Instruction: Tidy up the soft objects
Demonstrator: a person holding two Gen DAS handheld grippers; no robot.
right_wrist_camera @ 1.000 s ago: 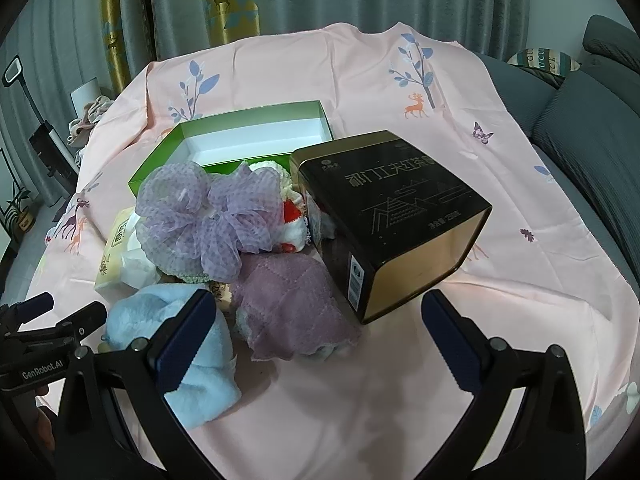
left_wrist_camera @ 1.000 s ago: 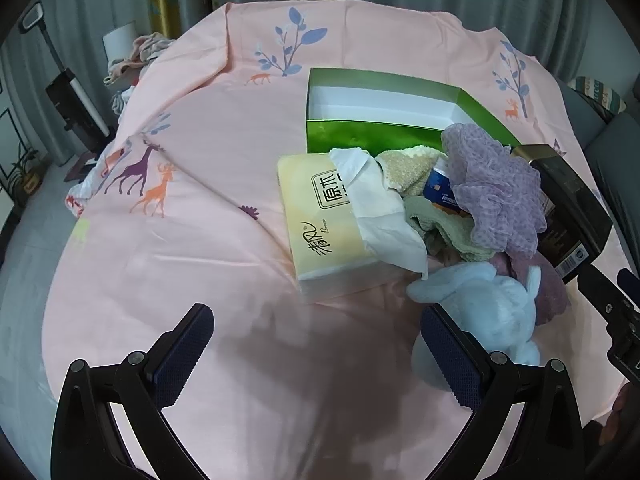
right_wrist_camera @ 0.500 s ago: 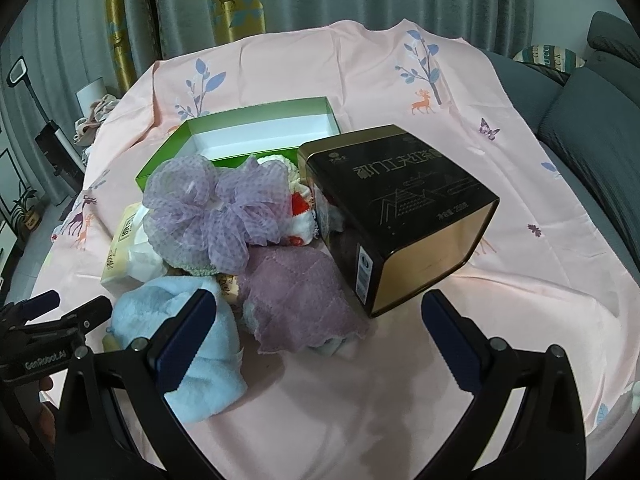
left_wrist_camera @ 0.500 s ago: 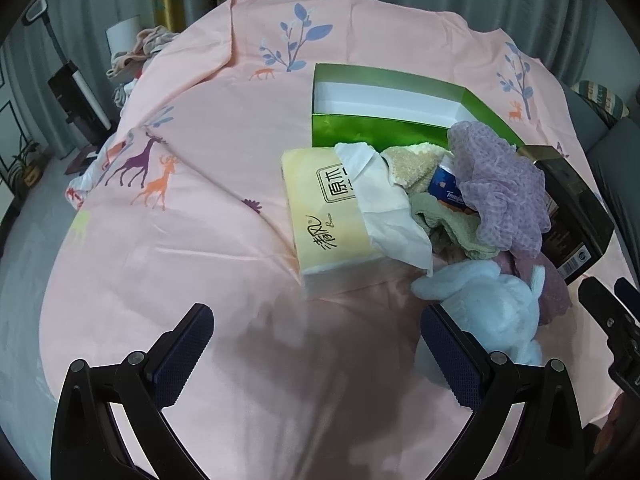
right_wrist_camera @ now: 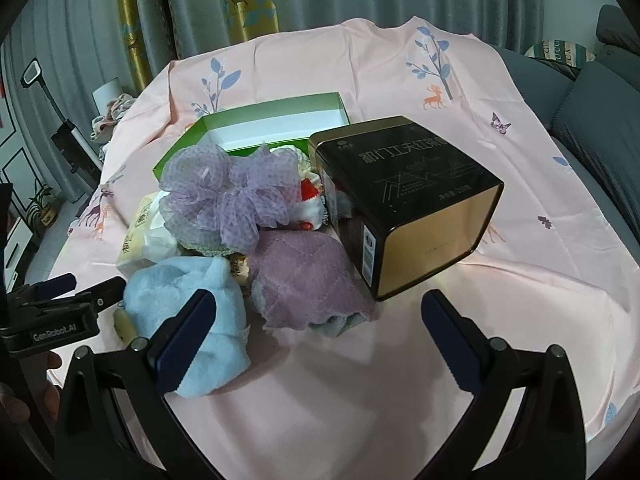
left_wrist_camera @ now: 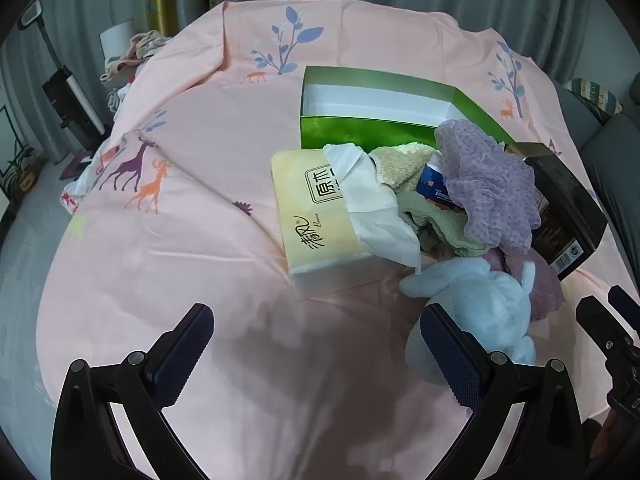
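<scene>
Pink animal-print cloth (left_wrist_camera: 192, 208) covers the tabletop, with soft things heaped beside a green box (left_wrist_camera: 372, 120). Both the left gripper (left_wrist_camera: 316, 344) and right gripper (right_wrist_camera: 316, 328) gape wide, holding nothing. A blue plush towel (right_wrist_camera: 192, 312) lies against the right gripper's left finger.

most of a small blue printed packet (left_wrist_camera: 434, 188) is buried under the frilly lilac mesh bath puff (left_wrist_camera: 488, 184); small print on the glossy black-and-gold tin (right_wrist_camera: 404, 184) is unreadable.
</scene>
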